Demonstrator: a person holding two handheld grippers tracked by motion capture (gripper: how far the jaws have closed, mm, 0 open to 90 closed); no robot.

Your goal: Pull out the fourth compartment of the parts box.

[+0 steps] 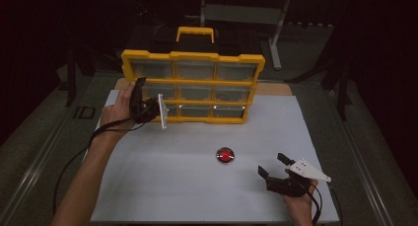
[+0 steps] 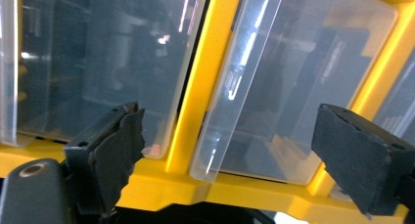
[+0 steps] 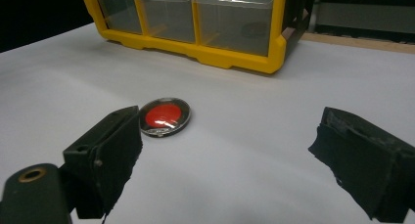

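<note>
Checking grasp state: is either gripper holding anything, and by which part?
Nothing is held. Left gripper stands open at the yellow organizer, around a clear drawer front without pressing. Right gripper is open above the table.

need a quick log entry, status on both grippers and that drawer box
Left gripper open at yellow drawer box, bottom-left drawers. Right gripper open, empty, near red disc. Nothing in the way.

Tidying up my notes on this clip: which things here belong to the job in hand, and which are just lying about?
In the job:
- yellow drawer organizer
- clear drawer at its lower left, with the open left gripper at it
- red round disc, near the open right gripper

Lying about:
- metal frame behind the table
</note>
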